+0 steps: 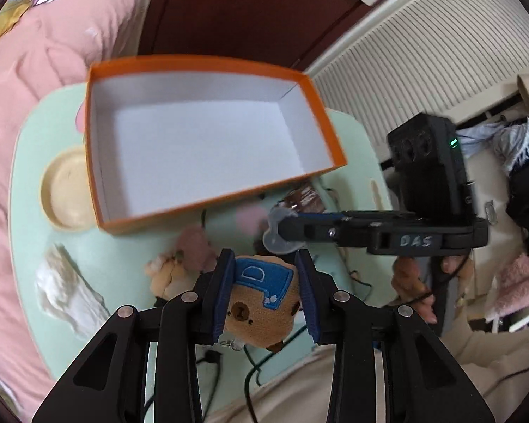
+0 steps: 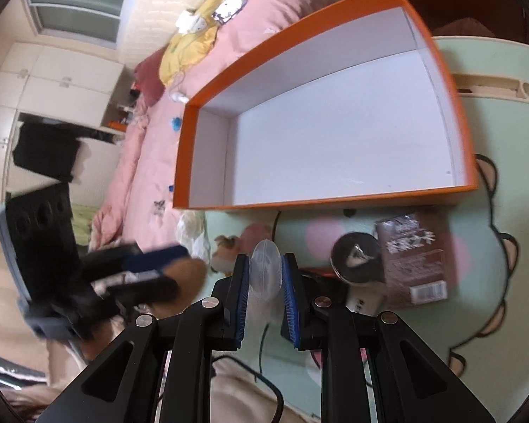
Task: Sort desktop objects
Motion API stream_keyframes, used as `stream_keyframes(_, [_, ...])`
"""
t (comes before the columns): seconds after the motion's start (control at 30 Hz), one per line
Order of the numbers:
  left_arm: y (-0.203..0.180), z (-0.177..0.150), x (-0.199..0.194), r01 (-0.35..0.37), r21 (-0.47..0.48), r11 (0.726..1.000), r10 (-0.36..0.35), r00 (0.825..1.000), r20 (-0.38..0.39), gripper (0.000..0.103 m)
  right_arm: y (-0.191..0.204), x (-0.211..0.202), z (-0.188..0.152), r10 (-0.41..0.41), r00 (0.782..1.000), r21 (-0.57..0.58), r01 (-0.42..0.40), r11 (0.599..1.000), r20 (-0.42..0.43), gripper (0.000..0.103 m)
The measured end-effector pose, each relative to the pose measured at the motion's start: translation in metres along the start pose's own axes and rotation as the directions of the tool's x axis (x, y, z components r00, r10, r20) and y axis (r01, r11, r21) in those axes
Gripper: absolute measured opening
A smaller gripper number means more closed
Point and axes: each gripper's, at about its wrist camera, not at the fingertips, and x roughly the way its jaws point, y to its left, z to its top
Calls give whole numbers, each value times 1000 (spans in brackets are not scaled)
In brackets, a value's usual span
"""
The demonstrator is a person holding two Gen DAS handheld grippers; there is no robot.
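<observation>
My left gripper (image 1: 264,261) is shut on a brown plush bear with a blue cap (image 1: 261,299), held above the mint table (image 1: 130,253), just in front of the orange box (image 1: 208,67). My right gripper (image 2: 265,264) is shut on a clear plastic piece (image 2: 264,268); in the left wrist view it comes in from the right (image 1: 282,229) with the clear piece (image 1: 277,238) at its tip. The orange box (image 2: 455,95) with a white inside is empty. The left gripper shows blurred at the left of the right wrist view (image 2: 141,275).
On the table lie a small pink plush (image 1: 190,246), crumpled white tissue (image 1: 67,289), a beige round dish (image 1: 67,190), a brown packet (image 2: 412,257), a round black tin (image 2: 359,257) and black cables (image 1: 257,370). A pink quilt (image 1: 24,105) borders the table on the left.
</observation>
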Motion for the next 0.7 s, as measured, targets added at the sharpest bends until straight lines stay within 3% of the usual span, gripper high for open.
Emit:
stream_keyframes(0.17, [9,-7,14,-79,0,997,79,996,44,40,3,8,1,-36,999,-18,36,999,20,22])
stream_keyframes(0.27, [14,-8,2,-20,-7,1000,21,997,79,42,4,2,2,-26,999,-25,27,999,38,28])
stream_keyframes(0.33, [21,-8,-17,28,-27,999,-24,989,145,49,6,-11,0,0,998,-37,3,999,71,33])
stream_keyframes(0.4, [35,-8,-44,58,-72,996,-37,962,271,59,6,-31,-1,24,992,-51,-18,999,123,33])
stream_keyframes(0.5, [60,-11,-73,79,-178,981,7,900,437,69,0,-62,0,22,970,-42,-12,999,243,40])
stream_keyframes(0.6, [87,-6,-72,103,-265,959,28,893,450,69,-19,-89,6,15,933,21,-24,1000,359,48])
stream_keyframes(0.7, [110,0,-61,141,-335,932,25,895,446,69,-36,-86,12,1,933,77,-31,997,361,48])
